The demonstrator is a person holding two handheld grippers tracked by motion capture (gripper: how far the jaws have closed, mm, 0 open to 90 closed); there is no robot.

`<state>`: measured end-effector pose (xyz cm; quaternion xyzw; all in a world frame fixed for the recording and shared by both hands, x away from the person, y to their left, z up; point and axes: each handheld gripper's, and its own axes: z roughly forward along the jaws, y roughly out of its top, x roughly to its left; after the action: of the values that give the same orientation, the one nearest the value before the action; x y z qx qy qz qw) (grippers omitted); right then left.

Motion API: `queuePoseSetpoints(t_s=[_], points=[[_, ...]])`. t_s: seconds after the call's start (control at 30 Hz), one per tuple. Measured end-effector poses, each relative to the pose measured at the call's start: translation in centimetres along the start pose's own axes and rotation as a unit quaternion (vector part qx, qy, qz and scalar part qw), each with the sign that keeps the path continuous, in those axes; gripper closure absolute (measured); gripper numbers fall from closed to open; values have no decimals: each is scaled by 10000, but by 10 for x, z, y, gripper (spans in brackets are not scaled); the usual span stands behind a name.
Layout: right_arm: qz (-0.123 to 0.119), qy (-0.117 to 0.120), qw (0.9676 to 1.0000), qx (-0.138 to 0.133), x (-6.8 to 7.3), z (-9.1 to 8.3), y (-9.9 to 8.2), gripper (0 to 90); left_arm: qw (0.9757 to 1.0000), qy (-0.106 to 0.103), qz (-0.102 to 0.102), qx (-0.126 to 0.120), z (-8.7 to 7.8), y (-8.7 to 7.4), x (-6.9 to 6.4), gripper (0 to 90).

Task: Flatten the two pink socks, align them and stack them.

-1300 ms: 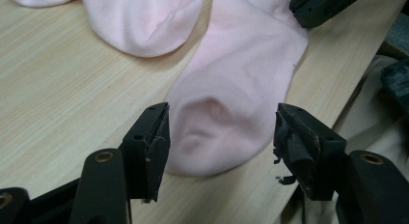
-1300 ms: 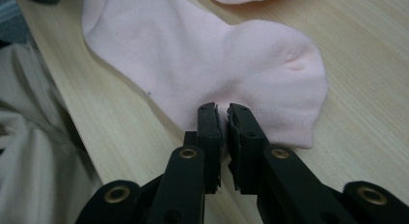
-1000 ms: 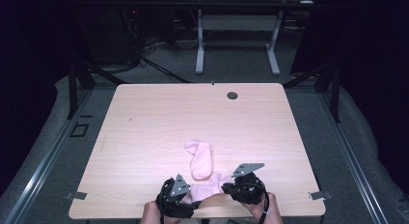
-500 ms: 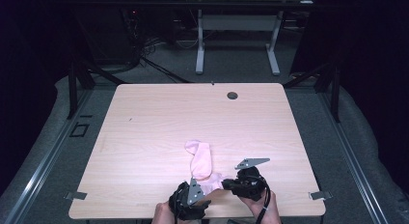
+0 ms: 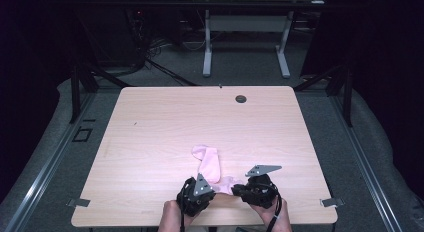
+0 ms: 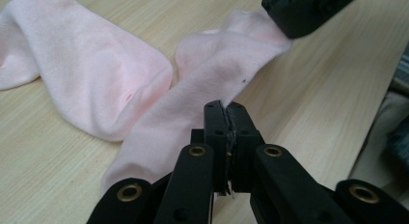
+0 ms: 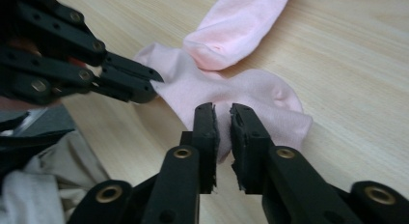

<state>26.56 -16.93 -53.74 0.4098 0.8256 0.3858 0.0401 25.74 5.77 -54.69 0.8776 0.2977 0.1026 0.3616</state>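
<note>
Gripping one pink sock (image 5: 227, 184) at both ends, the person is working at the near edge of the table (image 5: 150, 122), with a second pink sock (image 5: 209, 162) lying just beyond the tongs, its near end touching or overlapping the held one.

The left gripper (image 6: 225, 119) has just been closing; its jaws are now pinched tight on a fold of the held sock's edge, with fabric coming out between the pads. The right gripper (image 7: 223, 119) has just been easing open a little; a narrow gap is showing, with sock fabric (image 7: 226, 96) sitting in it, and whether the pads are still pressing cannot be told for sure.

Step in hand, as judged: securing both ends of the sock before lifting or laying it over its mate. The next move likely calls for a firm right-hand pinch, then both hands travelling together so the cloth is not slipping.

Both hands are sitting low at the table's near edge, the tongs angling inward toward each other.
</note>
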Motion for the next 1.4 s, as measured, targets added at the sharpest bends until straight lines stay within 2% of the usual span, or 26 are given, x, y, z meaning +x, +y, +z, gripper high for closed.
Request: queuePoseSetpoints(t_s=[0.03, 0.1, 0.13, 0.17, 0.2, 0.3, 0.33, 0.37, 0.43, 0.47, 0.53, 0.57, 0.6, 0.63, 0.67, 0.73, 0.77, 0.83, 0.87, 0.9, 1.03, 1.1, 1.2, 1.33, 1.37, 1.4], points=[[0, 0, 10000, 0, 0, 0, 0, 767, 10000, 0, 0, 0, 0, 0, 0, 891], [-206, -223, 9995, -102, 4, 1, -6, 661, 9997, -83, -197, 128, 1, 10, 4, 891], [-206, -223, 9995, -102, 4, 1, -6, 661, 9997, -83, -197, 128, 1, 10, 4, 891], [-242, -273, 9993, -128, 6, 0, -7, 622, 9996, -75, -243, 152, 1, 14, 4, 891], [-363, -423, 9982, -215, 11, 0, -11, 531, 9993, -110, -292, 187, 2, 17, 6, 890], [-445, -493, 9974, -266, 16, 0, -12, 464, 9992, -107, -343, 199, 2, 20, 8, 890], [-589, -675, 9956, -271, 24, 3, -13, 390, 9990, -120, -364, 211, 2, 22, 9, 890], [-625, -729, 9951, -250, 26, 5, -13, 358, 9989, -150, -404, 199, 1, 23, 10, 890], [-731, -916, 9930, -149, 29, 13, -14, 340, 9989, -149, -421, 159, 0, 25, 11, 890], [-731, -916, 9930, -149, 29, 13, -14, 340, 9989, -149, -421, 159, 0, 25, 11, 889], [-886, -1220, 9886, -46, 29, 27, -17, 366, 9988, -187, -438, 121, -2, 26, 11, 889], [-886, -1220, 9886, -46, 29, 27, -17, 366, 9989, -188, -410, 126, -3, 26, 12, 889], [-977, -1435, 9848, -15, 28, 32, -19, 423, 9989, -184, -425, 110, -4, 26, 12, 889], [-977, -1435, 9848, -15, 28, 32, -19, 423, 9988, -196, -437, 90, -5, 26, 12, 889], [-996, -1541, 9830, -85, 27, 34, -21, 502, 9987, -224, -457, 78, -6, 25, 14, 890], [-1032, -1569, 9822, -87, 27, 34, -21, 519, 9985, -248, -479, 49, -7, 25, 15, 890], [-1097, -1629, 9803, -222, 27, 34, -23, 608, 9984, -270, -492, 44, -8, 24, 16, 890], [-1204, -1703, 9774, -339, 28, 32, -25, 672, 9983, -296, -493, 15, -9, 24, 17, 890], [-1204, -1703, 9774, -339, 28, 32, -25, 672, 9983, -296, -493, 15, -9, 24, 17, 890], [-1250, -1717, 9760, -490, 27, 29, -25, 736, 9983, -326, -480, 17, -11, 24, 17, 890], [-1367, -1666, 9739, -716, 27, 23, -24, 819, 9983, -323, -475, -7, -14, 23, 19, 890], [-1415, -1555, 9745, -788, 27, 18, -23, 846, 9984, -337, -458, -16, -15, 22, 20, 889], [-1298, -1301, 9801, -752, 26, 9, -17, 855, 9985, -311, -444, -56, -15, 20, 21, 878], [-1054, -1001, 9870, -691, 26, -3, -6, 858, 9988, -170, -380, -273, -16, 7, 16, 734], [-1054, -1001, 9870, -691, 26, -3, -6, 858, 9988, -170, -380, -273, -16, 7, 16, 691], [-934, -880, 9903, -541, 26, -7, 1, 858, 9990, 2, -319, -320, -16, 2, 12, 640]])
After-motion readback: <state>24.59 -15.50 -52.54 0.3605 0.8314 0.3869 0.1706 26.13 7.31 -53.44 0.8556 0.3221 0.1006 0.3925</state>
